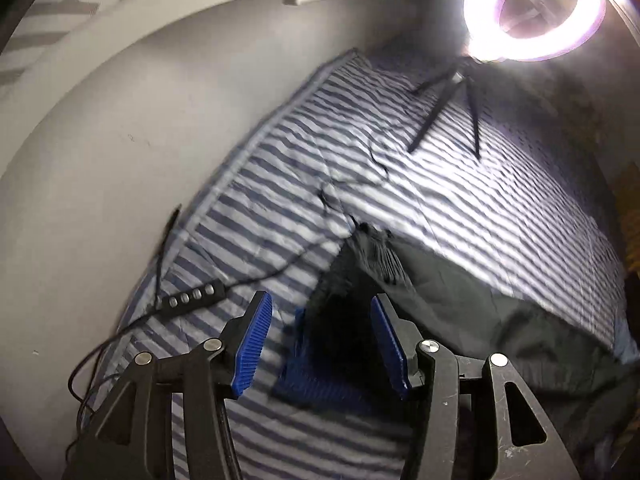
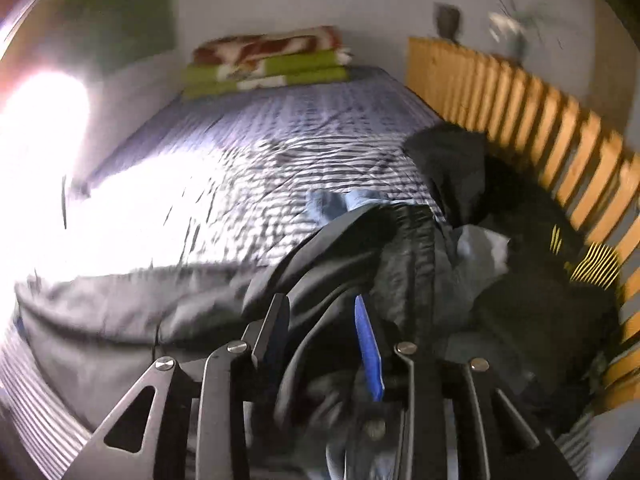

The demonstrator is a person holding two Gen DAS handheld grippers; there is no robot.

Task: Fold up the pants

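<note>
Dark pants (image 1: 480, 304) lie on the striped bed cover (image 1: 320, 152), stretching to the right in the left wrist view. My left gripper (image 1: 324, 340) hovers open just above their near corner, with its blue pads (image 1: 256, 344) wide apart and holding nothing. In the right wrist view the same dark pants (image 2: 120, 312) run from the left into my right gripper (image 2: 322, 332). It is shut on a bunched fold of the fabric, which fills the gap between the fingers. The picture is blurred by motion.
A lit ring light (image 1: 536, 4) on a small tripod stands on the bed; its cable and inline remote (image 1: 192, 294) trail near the wall. A pile of dark clothes (image 2: 520, 248) lies against a wooden slatted rail (image 2: 560, 140). Folded blankets (image 2: 268, 64) sit at the far end.
</note>
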